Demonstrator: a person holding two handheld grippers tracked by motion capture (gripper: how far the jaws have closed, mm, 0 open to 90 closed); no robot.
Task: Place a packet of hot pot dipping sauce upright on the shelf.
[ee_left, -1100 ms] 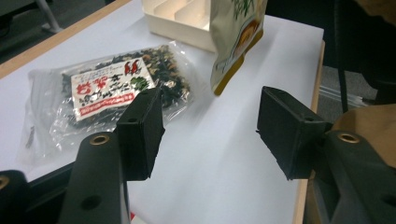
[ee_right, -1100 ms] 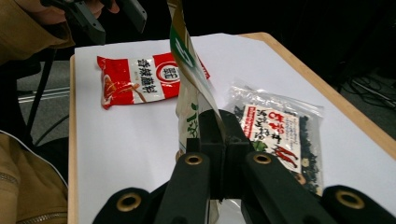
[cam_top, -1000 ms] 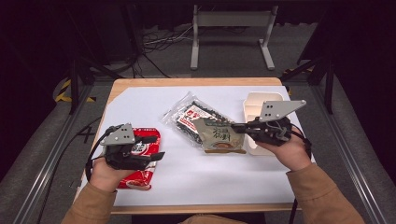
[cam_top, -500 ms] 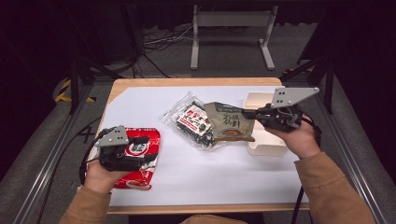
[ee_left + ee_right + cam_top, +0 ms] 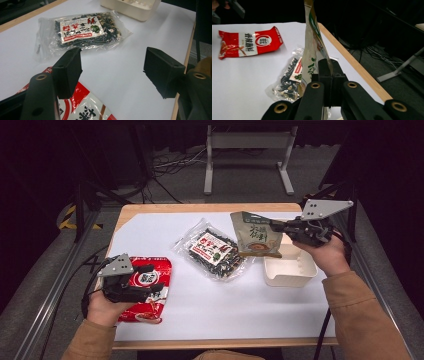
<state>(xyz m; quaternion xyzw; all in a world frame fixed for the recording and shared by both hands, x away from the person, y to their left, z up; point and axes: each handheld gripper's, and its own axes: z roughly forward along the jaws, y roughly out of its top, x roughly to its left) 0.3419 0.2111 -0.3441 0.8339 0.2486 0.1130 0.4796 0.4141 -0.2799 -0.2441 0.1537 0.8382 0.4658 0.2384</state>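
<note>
My right gripper (image 5: 277, 226) is shut on the edge of a green and beige pouch (image 5: 256, 236), which hangs in the air above the table's right side; the right gripper view shows the pouch (image 5: 312, 50) upright in the closed jaws (image 5: 329, 67). A red snack packet (image 5: 147, 290) lies flat at the near left. My left gripper (image 5: 150, 287) hovers over it, its jaws just opened wider, with nothing between them (image 5: 112, 67). A corner of the red packet (image 5: 85, 107) shows below them.
A clear bag of dark dried food (image 5: 215, 251) with a red and white label lies mid-table. A white box (image 5: 290, 267) stands under the held pouch at the right. White paper (image 5: 225, 305) covers the wooden table; dark floor, cables and a metal stand lie beyond.
The right gripper has carried the pouch up and to the right, over the white box. The left gripper's jaws have spread apart, and the red packet now lies flat.
</note>
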